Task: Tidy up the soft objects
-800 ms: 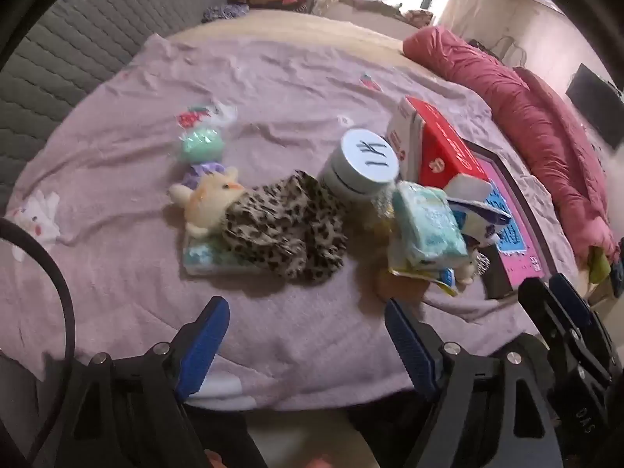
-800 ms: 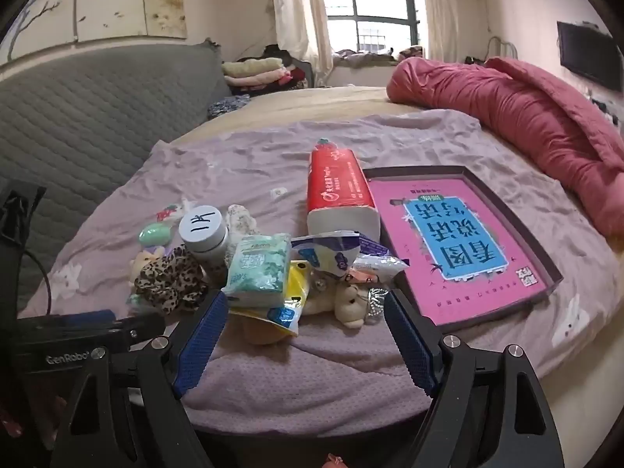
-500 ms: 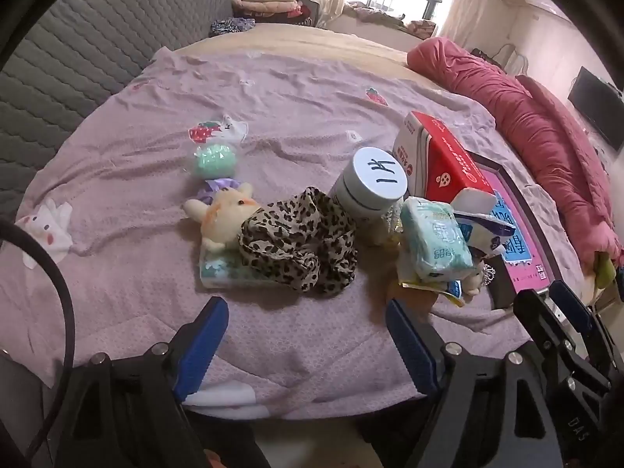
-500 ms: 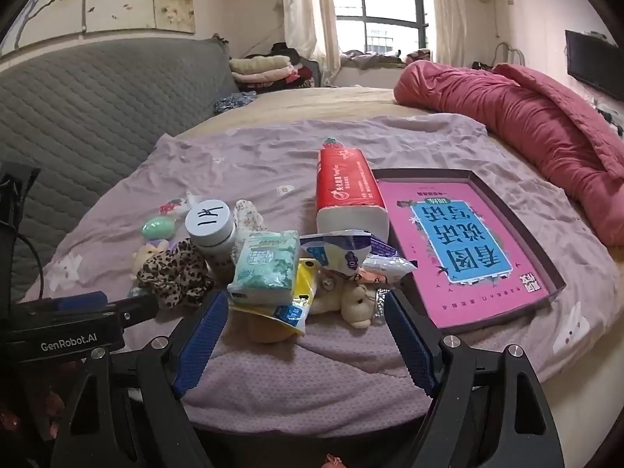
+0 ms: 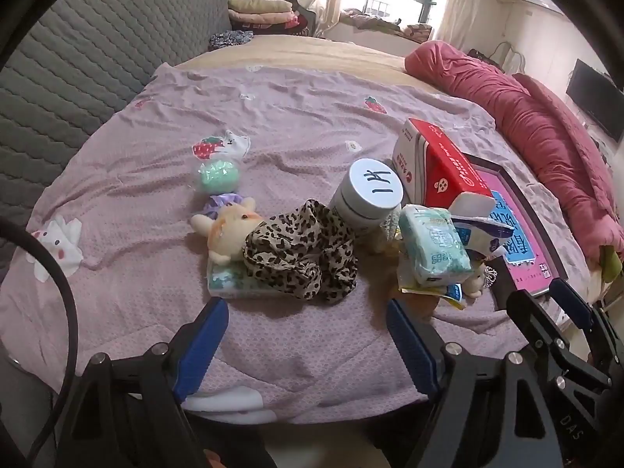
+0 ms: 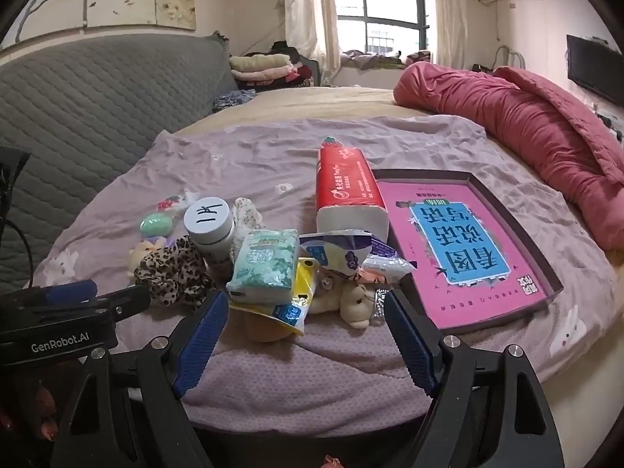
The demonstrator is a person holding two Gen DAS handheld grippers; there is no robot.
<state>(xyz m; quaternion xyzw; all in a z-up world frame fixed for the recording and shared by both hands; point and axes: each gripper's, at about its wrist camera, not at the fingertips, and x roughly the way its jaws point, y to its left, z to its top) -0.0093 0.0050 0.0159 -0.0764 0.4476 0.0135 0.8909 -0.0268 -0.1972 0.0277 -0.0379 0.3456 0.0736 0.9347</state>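
A pile of soft things lies on the purple sheet. A leopard-print scrunchie lies on a small plush doll and a flat tissue pack. A green tissue pack tops a heap of packets and a beige plush bear. A red tissue pack and a white jar stand behind. My left gripper is open and empty before the scrunchie. My right gripper is open and empty before the heap.
A dark tray with a pink book lies right of the pile. A green ball lies at the back left. A red quilt runs along the right. A grey headboard is on the left. The bed's front edge is right below the grippers.
Both grippers tilted up a little, so the pile sits lower in the views. Both stay open and empty. Nothing on the bed moved.
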